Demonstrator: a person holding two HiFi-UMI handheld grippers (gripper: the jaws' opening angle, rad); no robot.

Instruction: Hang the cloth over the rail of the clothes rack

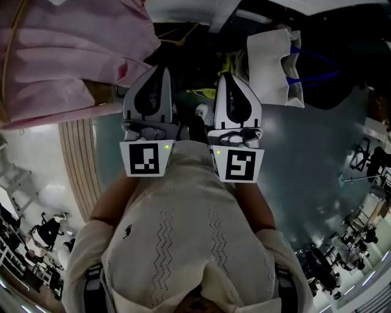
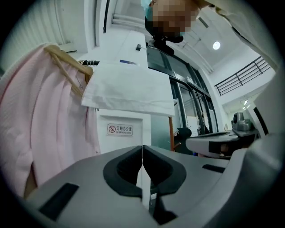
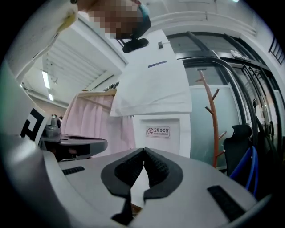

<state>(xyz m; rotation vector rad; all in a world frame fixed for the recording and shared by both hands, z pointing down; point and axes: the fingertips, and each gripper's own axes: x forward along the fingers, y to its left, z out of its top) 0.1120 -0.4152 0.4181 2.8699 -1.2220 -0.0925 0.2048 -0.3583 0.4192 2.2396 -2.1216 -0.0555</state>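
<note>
A white cloth [image 2: 129, 89] hangs folded and draped up high, beside a pink garment [image 2: 40, 124] on a wooden hanger [image 2: 67, 60]; the rail under it is hidden. The right gripper view shows the same white cloth [image 3: 153, 84] and pink garment [image 3: 95, 120]. In the head view my left gripper [image 1: 160, 68] and right gripper [image 1: 230, 76] sit side by side against the person's chest, below the white cloth [image 1: 189, 11]. Both are well clear of the cloth. The left gripper [image 2: 142, 147] and the right gripper [image 3: 144, 149] are shut, jaws touching, with nothing between them.
A white pillar with a no-smoking sign [image 2: 120, 129] stands behind the cloth. An orange coat stand [image 3: 213, 116] and a black chair [image 3: 238, 142] are to the right. A white bag with blue straps [image 1: 278, 61] lies on the grey floor, right of the grippers.
</note>
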